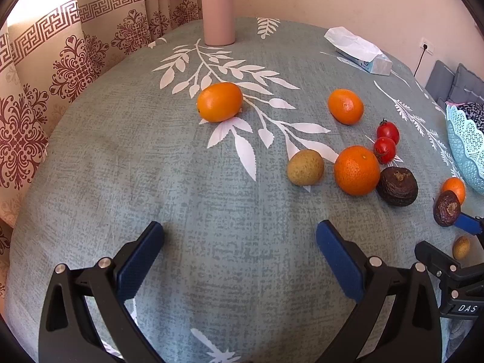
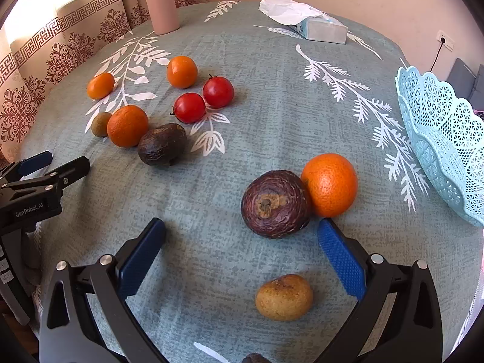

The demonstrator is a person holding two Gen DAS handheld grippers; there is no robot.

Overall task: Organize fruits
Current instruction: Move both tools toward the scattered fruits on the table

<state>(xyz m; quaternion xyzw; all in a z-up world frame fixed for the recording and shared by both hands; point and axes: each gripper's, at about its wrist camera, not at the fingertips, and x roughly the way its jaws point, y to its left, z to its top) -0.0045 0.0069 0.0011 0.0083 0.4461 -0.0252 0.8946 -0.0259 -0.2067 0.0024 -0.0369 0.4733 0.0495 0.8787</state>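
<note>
Both grippers, left gripper [image 1: 240,251] and right gripper [image 2: 242,249], gape empty above the desk [image 1: 121,166]. Fruits [image 2: 275,204] lie mid-frame; only the right view shows the whole basket [image 2: 438,139], right edge.

Legible markings:

1. "DAS" — white capitals on the black body of the right gripper [image 1: 462,307], seen at the lower right edge of the left wrist view. The word runs out of frame, so further letters cannot be told.

2. "GenRobot.AI" — small white lettering on the black body of the left gripper [image 2: 28,210], at the left edge of the right wrist view.

3. Tissue pack [image 2: 320,30] near the far edge of the table: blue print on its end face, too small and blurred to read.

4. White tags below item 2, at the left edge: characters illegible.
</note>
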